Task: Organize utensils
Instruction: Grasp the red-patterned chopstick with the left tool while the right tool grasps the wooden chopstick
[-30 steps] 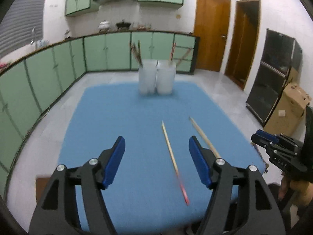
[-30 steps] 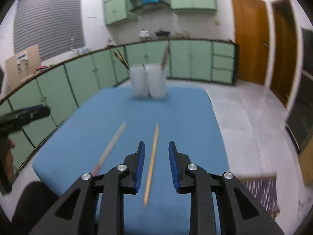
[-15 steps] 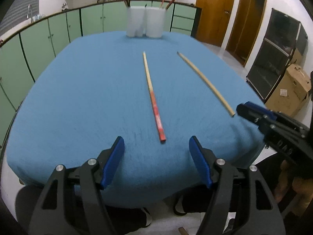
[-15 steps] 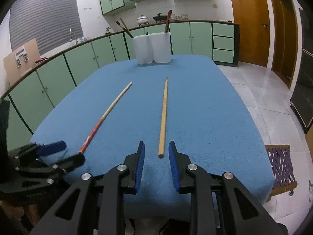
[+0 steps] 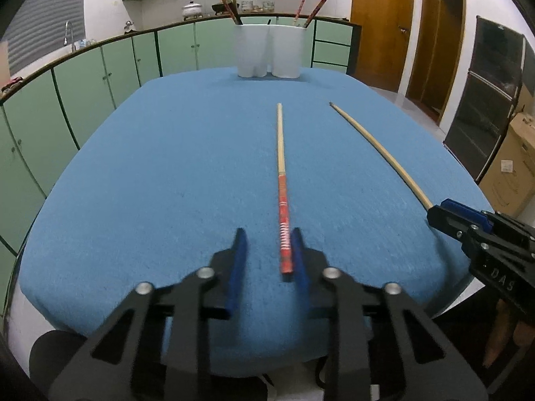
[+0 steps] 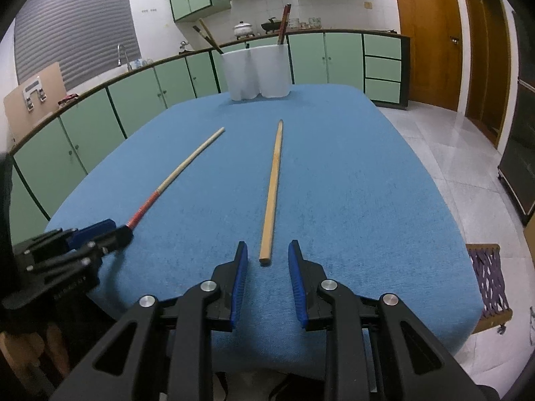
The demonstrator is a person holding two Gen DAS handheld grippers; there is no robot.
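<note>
Two chopsticks lie lengthwise on the blue tablecloth. The red-ended chopstick has its near end between the fingers of my left gripper. Its jaws are closing: the stick lies against the right pad, while the left pad still stands apart from it. The plain wooden chopstick ends between the fingertips of my right gripper, which is open by a narrow gap and touches nothing. At the table's far end stands a white twin-cup holder with several chopsticks in it. Each gripper shows at the edge of the other's view.
Green cabinets run along the left and back walls. Wooden doors, a black glass cabinet and a cardboard box stand to the right. A stool with a purple woven seat is by the table's right edge.
Both grippers sank toward the table's near edge, up to the chopsticks' near ends. The left jaws narrowed sharply around the red end. The right jaws kept their gap.
</note>
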